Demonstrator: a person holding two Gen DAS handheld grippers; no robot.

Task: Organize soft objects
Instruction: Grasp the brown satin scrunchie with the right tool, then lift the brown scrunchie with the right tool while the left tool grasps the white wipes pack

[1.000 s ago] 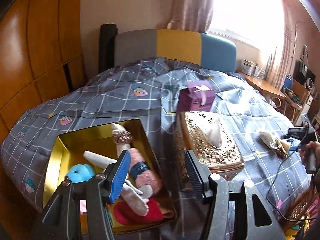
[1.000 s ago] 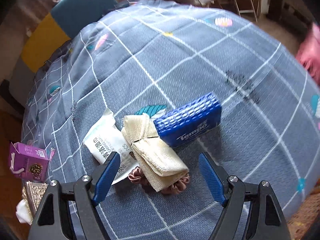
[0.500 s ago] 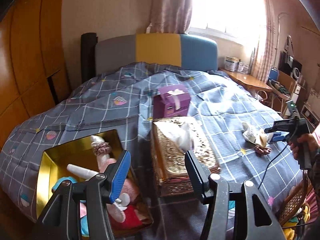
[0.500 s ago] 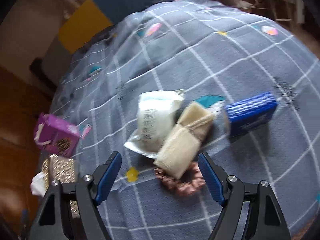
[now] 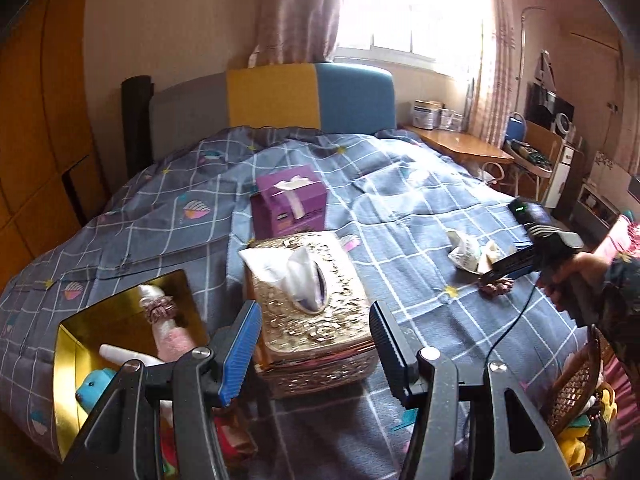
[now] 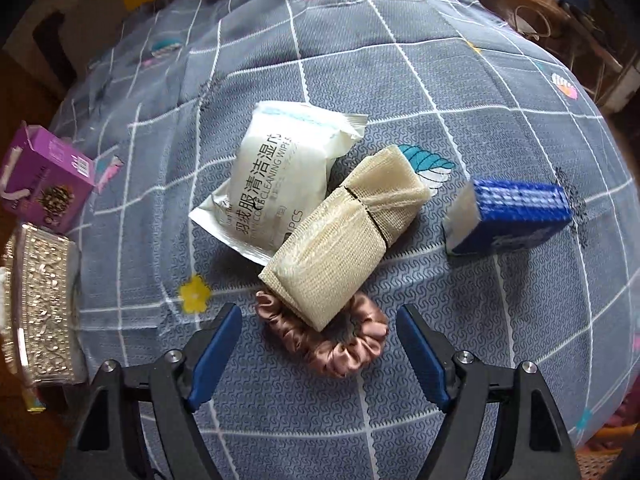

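right tongs (image 6: 318,342) closing in on pink scrunchie (image 6: 324,346) on bed (image 6: 500,128), jaws wide, empty. left tongs (image 5: 314,350) idling wide near gold box (image 5: 66,360). advice: straddling scrunchie's free loop, avoiding beige cloth roll (image 6: 344,236) overlapping it.

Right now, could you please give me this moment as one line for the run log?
left gripper: open, empty, above tissue box | right gripper: open, empty, over scrunchie | cloth roll: lying on scrunchie | gold tray: holds toys
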